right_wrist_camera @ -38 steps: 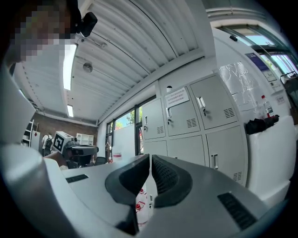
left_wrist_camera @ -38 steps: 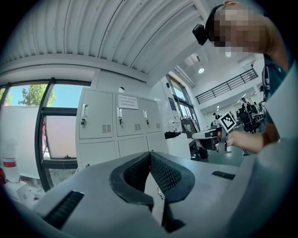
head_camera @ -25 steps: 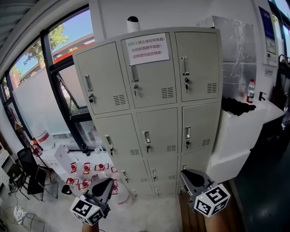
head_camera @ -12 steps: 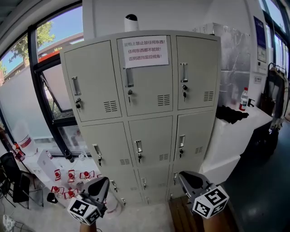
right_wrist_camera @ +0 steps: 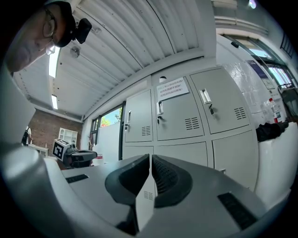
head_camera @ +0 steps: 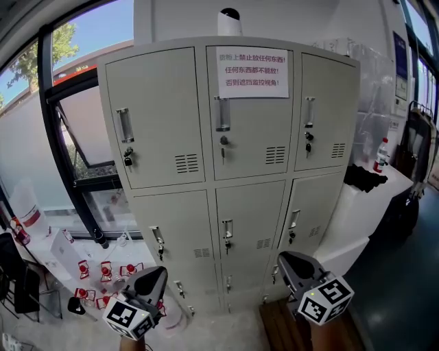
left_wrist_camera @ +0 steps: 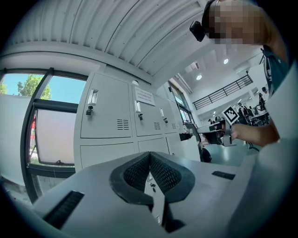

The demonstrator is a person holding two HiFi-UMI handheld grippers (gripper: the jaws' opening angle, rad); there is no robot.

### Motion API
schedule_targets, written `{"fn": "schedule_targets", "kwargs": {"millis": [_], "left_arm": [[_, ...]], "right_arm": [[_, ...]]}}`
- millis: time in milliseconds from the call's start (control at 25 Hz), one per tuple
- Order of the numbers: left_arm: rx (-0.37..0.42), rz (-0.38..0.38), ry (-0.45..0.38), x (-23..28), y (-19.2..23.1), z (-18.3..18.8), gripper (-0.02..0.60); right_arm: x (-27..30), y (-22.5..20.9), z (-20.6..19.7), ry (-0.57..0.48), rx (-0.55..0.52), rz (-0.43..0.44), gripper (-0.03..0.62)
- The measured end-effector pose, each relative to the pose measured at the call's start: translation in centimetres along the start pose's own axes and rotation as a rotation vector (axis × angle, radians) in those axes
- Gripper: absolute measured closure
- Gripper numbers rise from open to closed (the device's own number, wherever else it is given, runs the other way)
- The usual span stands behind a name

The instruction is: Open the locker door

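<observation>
A beige metal locker cabinet (head_camera: 233,171) stands in front of me, three columns wide, every door closed. Its top middle door (head_camera: 250,130) carries a white paper sign (head_camera: 252,71) and a vertical handle (head_camera: 221,114) with a keyed lock below. My left gripper (head_camera: 160,272) is low at the left, shut and empty, well short of the doors. My right gripper (head_camera: 282,258) is low at the right, also shut on nothing. In the left gripper view the jaws (left_wrist_camera: 150,158) meet in front of the locker (left_wrist_camera: 104,116). In the right gripper view the jaws (right_wrist_camera: 151,160) are together, pointing at the lockers (right_wrist_camera: 179,116).
A white counter (head_camera: 357,212) adjoins the locker's right side, with a black bundle (head_camera: 363,178) and a bottle (head_camera: 379,156) on it. Large windows (head_camera: 68,137) fill the left. Several red items (head_camera: 103,271) lie on the floor. A white camera (head_camera: 228,20) sits on the locker.
The head view has swung and come closer: the locker looks larger and sits further right. Both grippers stay low in the frame, still shut.
</observation>
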State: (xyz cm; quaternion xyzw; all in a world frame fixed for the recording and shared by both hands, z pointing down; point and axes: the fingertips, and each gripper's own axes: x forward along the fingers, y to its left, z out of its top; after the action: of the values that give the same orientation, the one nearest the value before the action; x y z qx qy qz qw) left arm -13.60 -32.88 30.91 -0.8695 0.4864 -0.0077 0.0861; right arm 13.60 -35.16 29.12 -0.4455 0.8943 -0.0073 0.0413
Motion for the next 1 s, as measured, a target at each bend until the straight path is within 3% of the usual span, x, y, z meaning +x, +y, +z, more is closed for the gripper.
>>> {"fn": "schedule_targets", "kwargs": {"millis": [280, 560, 1000], "left_arm": [[-0.015, -0.027, -0.022, -0.8, 5.1, -1.0, 0.565], [-0.085, -0.053, -0.048, 0.0, 7.0, -2.6, 0.565], [-0.105, 0.026, -0.005, 0.1, 9.0, -4.8, 0.565]], "right_arm": [[5.1, 1.9, -0.7, 0.011, 0.008, -0.028, 0.557], [10.1, 2.5, -3.3, 0.05, 0.02, -0.013, 0.557], [17.5, 0.7, -8.9, 0.142, 0.047, 0.045, 0.556]]}}
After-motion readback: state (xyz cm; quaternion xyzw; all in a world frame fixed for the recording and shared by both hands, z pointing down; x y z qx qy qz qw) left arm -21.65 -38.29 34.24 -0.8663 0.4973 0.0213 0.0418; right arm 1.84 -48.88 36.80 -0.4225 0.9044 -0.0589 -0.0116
